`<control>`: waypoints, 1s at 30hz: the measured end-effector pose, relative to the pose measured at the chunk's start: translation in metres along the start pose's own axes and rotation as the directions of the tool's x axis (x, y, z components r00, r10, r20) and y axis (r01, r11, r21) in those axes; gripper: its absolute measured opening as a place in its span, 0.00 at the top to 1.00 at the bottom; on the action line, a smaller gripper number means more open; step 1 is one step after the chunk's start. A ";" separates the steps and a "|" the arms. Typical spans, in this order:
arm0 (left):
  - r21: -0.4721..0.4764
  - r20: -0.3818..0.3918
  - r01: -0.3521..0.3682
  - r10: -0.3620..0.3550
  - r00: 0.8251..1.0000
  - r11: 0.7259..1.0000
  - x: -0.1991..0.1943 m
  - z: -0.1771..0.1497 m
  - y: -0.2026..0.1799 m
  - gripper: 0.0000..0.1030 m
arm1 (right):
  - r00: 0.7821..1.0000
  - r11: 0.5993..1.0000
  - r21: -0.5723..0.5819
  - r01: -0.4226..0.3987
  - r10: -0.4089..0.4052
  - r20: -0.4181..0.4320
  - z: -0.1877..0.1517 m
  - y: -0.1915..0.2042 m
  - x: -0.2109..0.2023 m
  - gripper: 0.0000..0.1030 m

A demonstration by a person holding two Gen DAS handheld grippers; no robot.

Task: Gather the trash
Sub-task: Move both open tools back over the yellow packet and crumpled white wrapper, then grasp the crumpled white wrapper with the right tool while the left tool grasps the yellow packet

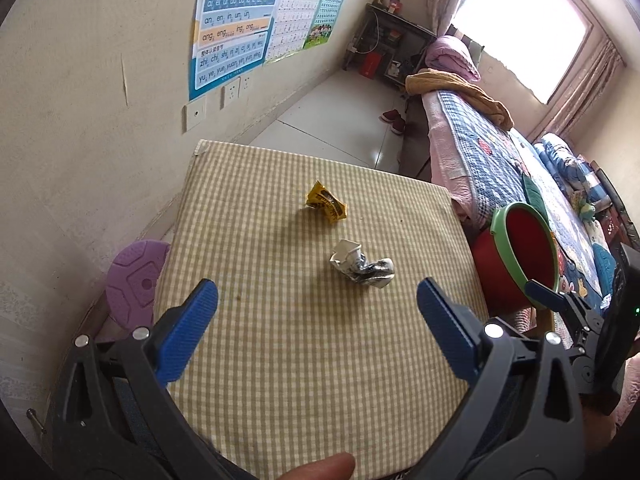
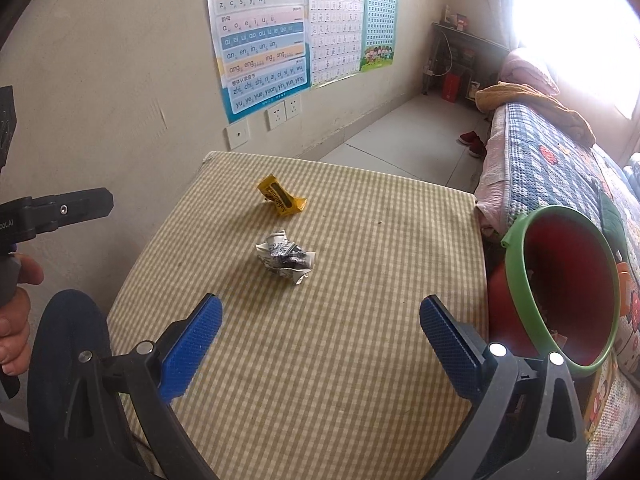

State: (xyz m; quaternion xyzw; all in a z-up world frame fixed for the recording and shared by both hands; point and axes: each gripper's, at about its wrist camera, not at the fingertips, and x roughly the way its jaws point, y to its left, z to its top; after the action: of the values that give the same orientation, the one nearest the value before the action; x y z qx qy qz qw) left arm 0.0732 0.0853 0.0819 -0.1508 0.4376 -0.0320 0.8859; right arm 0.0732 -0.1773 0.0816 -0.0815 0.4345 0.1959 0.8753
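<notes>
Start of job, I think: nothing picked up yet. My left gripper (image 1: pixel 318 312) and right gripper (image 2: pixel 320 326) both spread wide, hold nothing, hang above table (image 2: pixel 360 360). Paper ball (image 2: pixel 285 258) in middle of table, yellow wrapper (image 2: pixel 281 197) behind it. Red bin (image 2: pixel 568 292) at right, off table. Next: lower one gripper over paper ball, squeeze, carry to bin.

Crumpled paper (image 1: pixel 362 265) is seen near the worktop (image 1: pixel 304 352) centre; the snack wrapper (image 1: pixel 326 202) lies behind it at approx. 11 o'clock, apart, w/ a gap between. The bin (image 1: pixel 520 256) stands off the worktop's edge at 3 o'clock, w/ the bed (image 1: pixel 492 160) behind it. A wall w/ posters (image 1: pixel 232 28) is at 10–12 o'clock. A stool (image 1: pixel 134 280) is tucked at 9 o'clock, beside the worktop.
</notes>
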 end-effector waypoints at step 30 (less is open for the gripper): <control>-0.074 -0.029 -0.042 0.040 0.999 0.996 0.018 0.012 0.062 0.05 | 0.995 0.996 -0.084 -0.039 0.031 -0.091 0.024 0.045 0.085 0.07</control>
State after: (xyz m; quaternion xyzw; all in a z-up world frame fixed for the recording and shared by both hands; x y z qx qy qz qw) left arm 0.0889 0.1442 0.0567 -0.1743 0.4535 0.0005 0.8740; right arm 0.1186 -0.1056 0.0297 -0.1199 0.4660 0.2257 0.8471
